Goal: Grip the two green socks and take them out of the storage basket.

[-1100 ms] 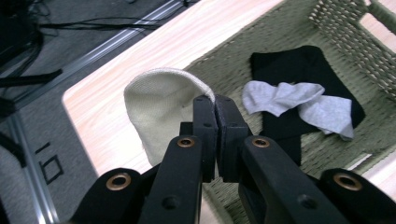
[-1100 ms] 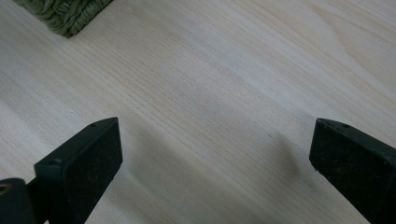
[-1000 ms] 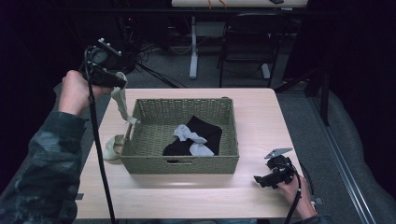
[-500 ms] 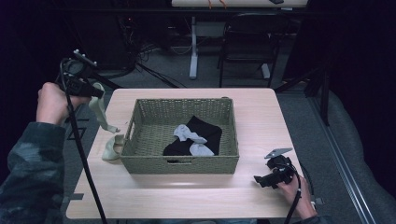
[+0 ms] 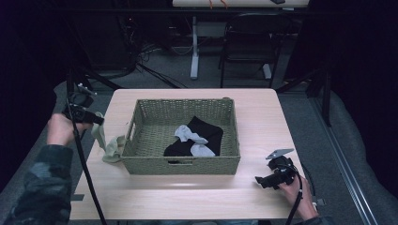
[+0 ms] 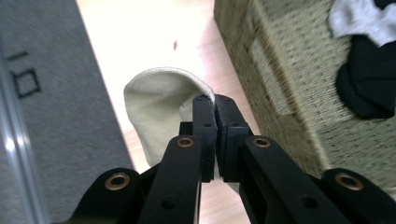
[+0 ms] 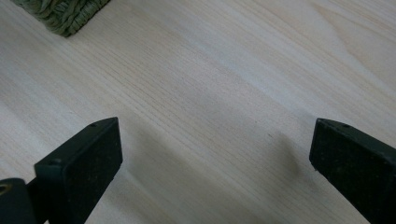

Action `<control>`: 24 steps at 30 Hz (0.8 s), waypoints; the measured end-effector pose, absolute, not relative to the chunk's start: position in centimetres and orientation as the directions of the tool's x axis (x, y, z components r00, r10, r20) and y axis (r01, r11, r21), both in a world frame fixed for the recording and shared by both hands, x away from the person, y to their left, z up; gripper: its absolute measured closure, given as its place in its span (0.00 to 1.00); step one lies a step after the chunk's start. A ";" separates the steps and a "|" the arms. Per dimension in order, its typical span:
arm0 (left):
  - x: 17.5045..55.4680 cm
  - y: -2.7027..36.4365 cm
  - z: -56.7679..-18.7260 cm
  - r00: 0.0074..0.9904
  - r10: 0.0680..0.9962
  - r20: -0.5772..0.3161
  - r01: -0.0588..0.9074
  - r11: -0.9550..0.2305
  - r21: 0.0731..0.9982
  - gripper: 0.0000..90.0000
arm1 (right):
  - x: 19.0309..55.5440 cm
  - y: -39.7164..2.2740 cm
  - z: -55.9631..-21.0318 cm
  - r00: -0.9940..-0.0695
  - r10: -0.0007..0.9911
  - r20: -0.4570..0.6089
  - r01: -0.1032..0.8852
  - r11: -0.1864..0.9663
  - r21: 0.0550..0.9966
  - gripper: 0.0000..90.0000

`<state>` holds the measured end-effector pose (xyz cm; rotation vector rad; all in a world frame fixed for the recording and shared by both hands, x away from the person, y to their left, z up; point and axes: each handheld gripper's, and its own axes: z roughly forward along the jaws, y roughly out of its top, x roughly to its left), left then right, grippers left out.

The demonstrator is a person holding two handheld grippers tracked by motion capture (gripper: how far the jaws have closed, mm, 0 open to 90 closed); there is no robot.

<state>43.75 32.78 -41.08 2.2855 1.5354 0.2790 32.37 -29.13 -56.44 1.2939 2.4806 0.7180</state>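
Note:
A woven basket (image 5: 136, 126) stands in the middle of the wooden table (image 5: 263, 122). Inside it lie a black garment (image 5: 206, 131) and a light grey sock (image 5: 190, 136). My left gripper (image 5: 96, 121) is at the table's left edge, shut on a beige sock (image 5: 109, 146) that hangs down to the tabletop beside the basket. In the left gripper view the beige sock (image 6: 159, 107) is pinched between the jaws of my left gripper (image 6: 215, 100), with the basket (image 6: 285, 88) to the right. My right gripper (image 5: 261, 181) rests open at the front right, over bare wood (image 7: 210, 93).
Beyond the table are a dark chair (image 5: 244, 51), a white table leg (image 5: 194, 47) and cables on the grey floor. A corner of the basket (image 7: 65, 14) shows in the right gripper view.
My left gripper has moved left and down toward the table's left edge, dragging the beige sock away from the basket wall. The right gripper has stayed put.

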 end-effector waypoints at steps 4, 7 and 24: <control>44.2 33.2 -44.2 0.367 0.927 -0.084 0.865 -0.306 0.398 0.97 | 32.4 -29.2 -56.4 -0.572 0.820 0.006 0.698 0.482 0.529 0.02; 44.5 33.1 -46.6 0.353 0.928 -0.119 0.879 -0.285 0.383 0.97 | 32.4 -29.1 -56.4 -0.571 0.821 0.006 0.698 0.481 0.530 0.02; 39.8 34.2 -47.7 0.267 0.955 -0.130 0.848 -0.169 0.502 0.19 | 32.4 -29.1 -56.4 -0.575 0.818 -0.002 0.692 0.487 0.534 0.02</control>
